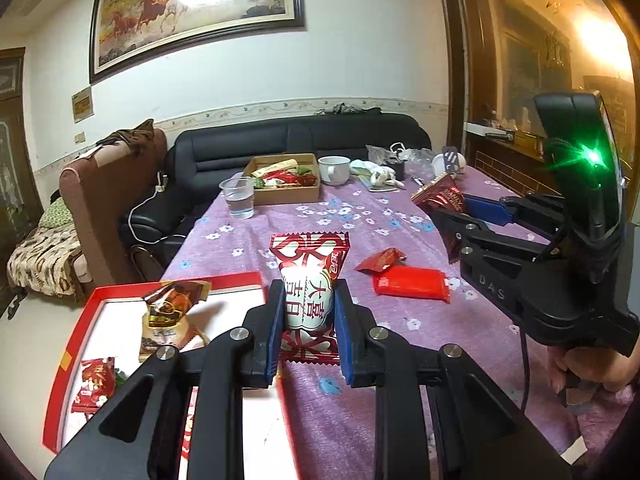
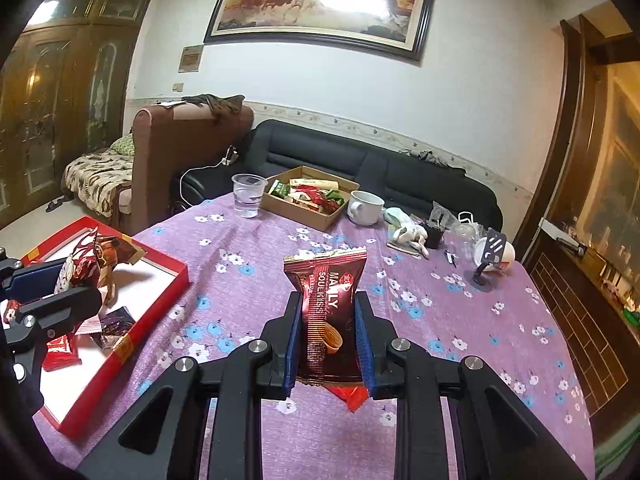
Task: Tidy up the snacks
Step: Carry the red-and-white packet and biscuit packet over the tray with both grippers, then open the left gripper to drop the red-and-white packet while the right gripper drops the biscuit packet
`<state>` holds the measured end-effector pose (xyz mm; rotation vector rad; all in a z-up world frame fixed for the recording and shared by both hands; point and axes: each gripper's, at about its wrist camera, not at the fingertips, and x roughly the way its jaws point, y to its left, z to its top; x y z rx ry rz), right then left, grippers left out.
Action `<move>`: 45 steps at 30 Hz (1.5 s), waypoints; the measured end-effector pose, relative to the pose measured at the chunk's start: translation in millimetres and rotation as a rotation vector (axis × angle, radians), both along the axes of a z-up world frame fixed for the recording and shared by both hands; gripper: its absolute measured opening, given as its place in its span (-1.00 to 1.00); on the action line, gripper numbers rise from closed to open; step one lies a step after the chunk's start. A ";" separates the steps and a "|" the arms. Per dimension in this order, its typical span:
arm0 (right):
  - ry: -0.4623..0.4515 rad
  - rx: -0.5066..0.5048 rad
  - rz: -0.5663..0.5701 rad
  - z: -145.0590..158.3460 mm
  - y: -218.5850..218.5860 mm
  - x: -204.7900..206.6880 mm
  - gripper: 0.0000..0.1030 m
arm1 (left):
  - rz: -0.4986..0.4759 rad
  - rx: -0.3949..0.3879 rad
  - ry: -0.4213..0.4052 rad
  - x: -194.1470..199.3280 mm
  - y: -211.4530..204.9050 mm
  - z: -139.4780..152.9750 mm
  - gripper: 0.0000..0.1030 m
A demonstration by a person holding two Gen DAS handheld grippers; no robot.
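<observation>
The left gripper (image 1: pixel 308 312) clamps a red-and-white candy packet (image 1: pixel 308 280); the right gripper (image 2: pixel 330 340) clamps a brown Manly packet (image 2: pixel 326 308). Carry each upright over the red tray (image 1: pixel 80 320) beside the left jaws, then part them low.

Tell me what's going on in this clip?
A person is sorting snacks with two handheld claws. The left claw grips a white-and-red snack pack beside the red tray, which already holds several. The right claw grips a dark red snack pack. Two red packs still lie on the table.
</observation>
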<state>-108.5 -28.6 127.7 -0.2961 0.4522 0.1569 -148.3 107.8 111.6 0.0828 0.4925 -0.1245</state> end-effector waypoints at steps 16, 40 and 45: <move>0.100 0.043 0.157 -13.4 49.5 -2.7 -0.52 | 0.188 0.019 -0.016 -8.6 55.1 -2.8 -0.59; 0.311 0.110 0.400 -52.5 152.8 -2.7 -0.52 | 0.385 0.038 0.087 -1.3 109.6 -38.7 -0.59; 0.333 0.149 0.419 -50.6 158.5 3.4 -0.45 | 0.416 0.040 0.109 1.5 115.1 -43.7 -0.58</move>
